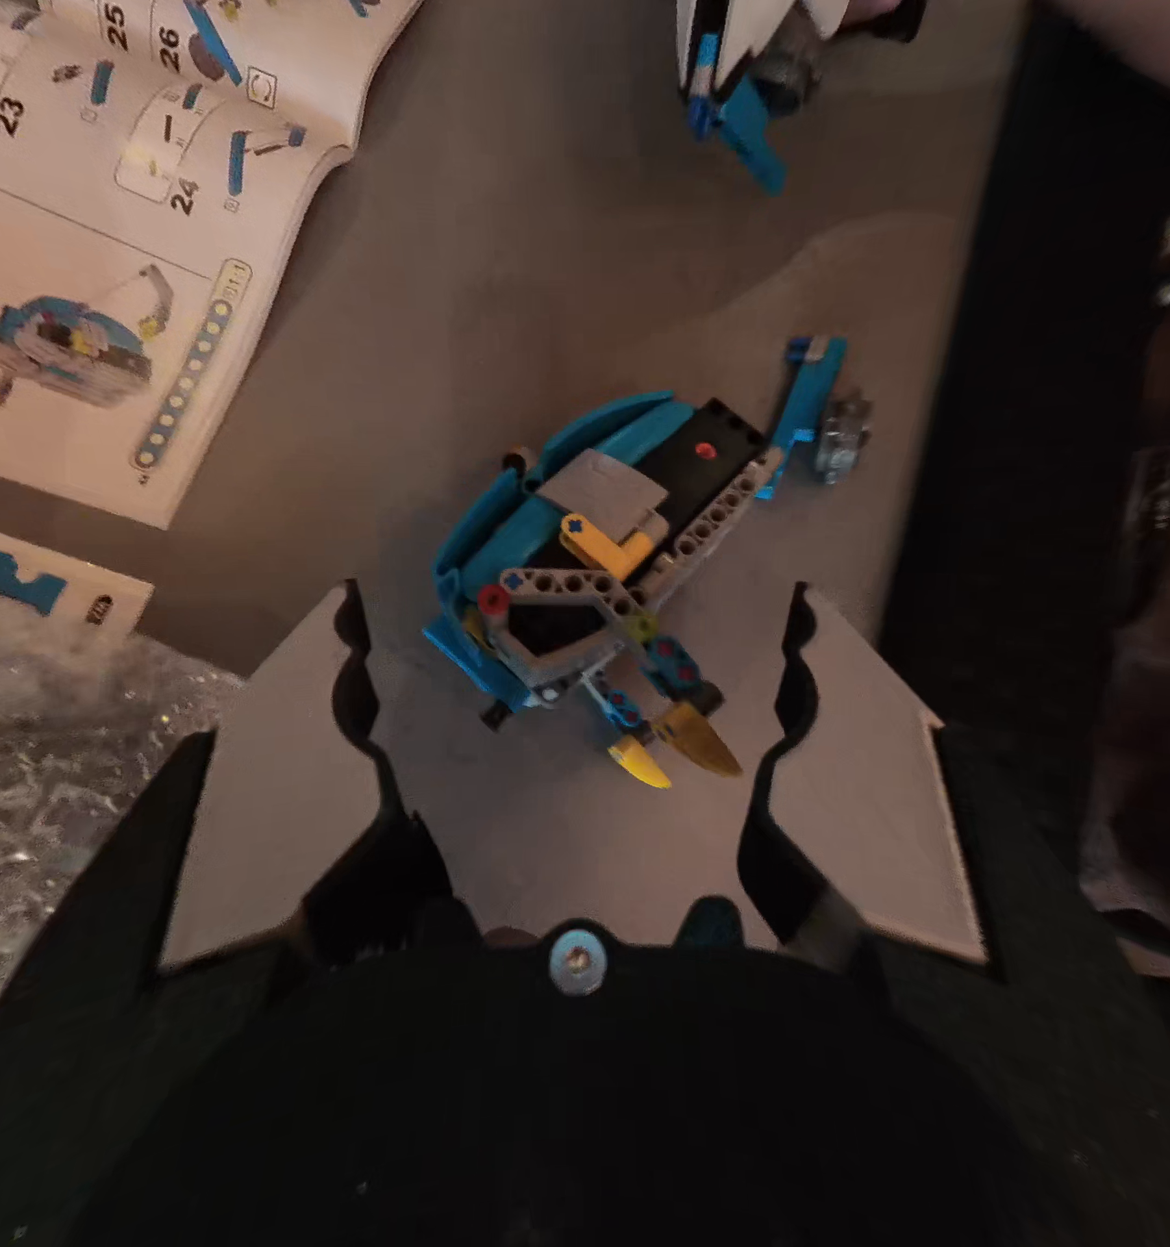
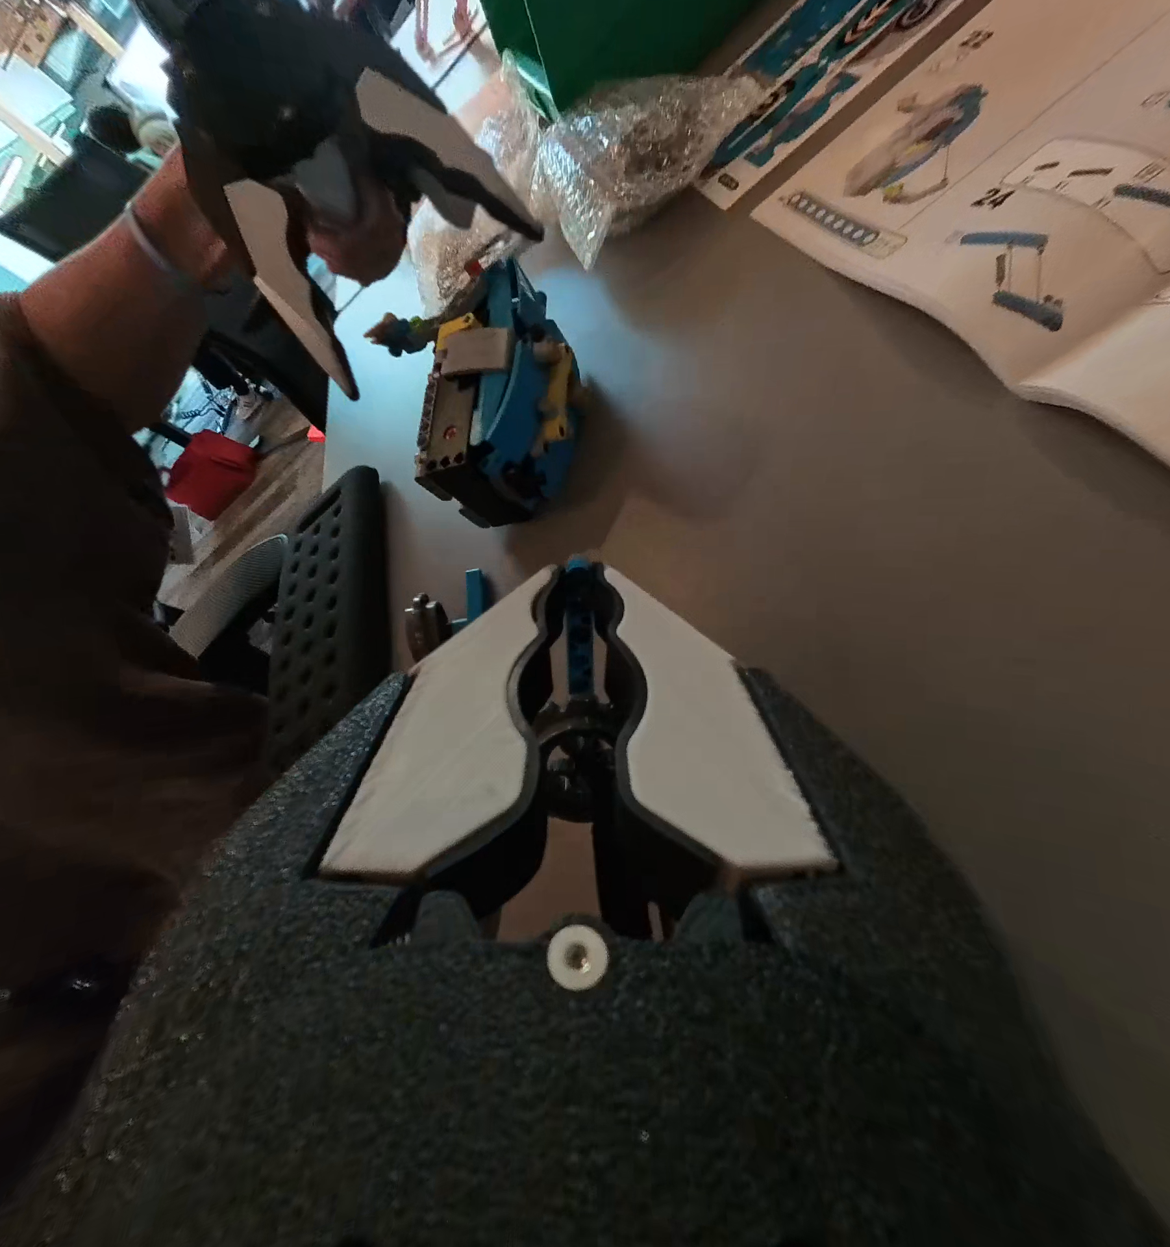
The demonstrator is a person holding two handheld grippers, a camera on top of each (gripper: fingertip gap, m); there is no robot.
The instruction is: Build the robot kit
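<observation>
A blue, black, grey and yellow brick-built model [image 1: 589, 573] lies on the tan table. My left gripper [image 1: 575, 597] is open and empty, hovering over the model with a finger on each side. It shows in the right wrist view [image 2: 339, 223] above the model [image 2: 501, 405]. My right gripper [image 2: 579, 572] is shut on a blue holed beam [image 2: 577, 641]. It shows at the top of the left wrist view [image 1: 737, 61], where the beam belongs to a small blue and grey part [image 1: 747, 128]. A similar blue and grey part [image 1: 815, 411] lies at the model's black end.
An open instruction booklet [image 1: 130, 236] lies left of the model, also in the right wrist view [image 2: 1041, 236]. Crumpled clear plastic bags [image 2: 609, 155] and a green box [image 2: 602, 40] lie beyond it. A black perforated chair back [image 2: 326, 594] stands at the table edge. A person's arm [image 2: 96, 290] holds the left gripper. The grippers' ends are close to 20 centimeters from one another.
</observation>
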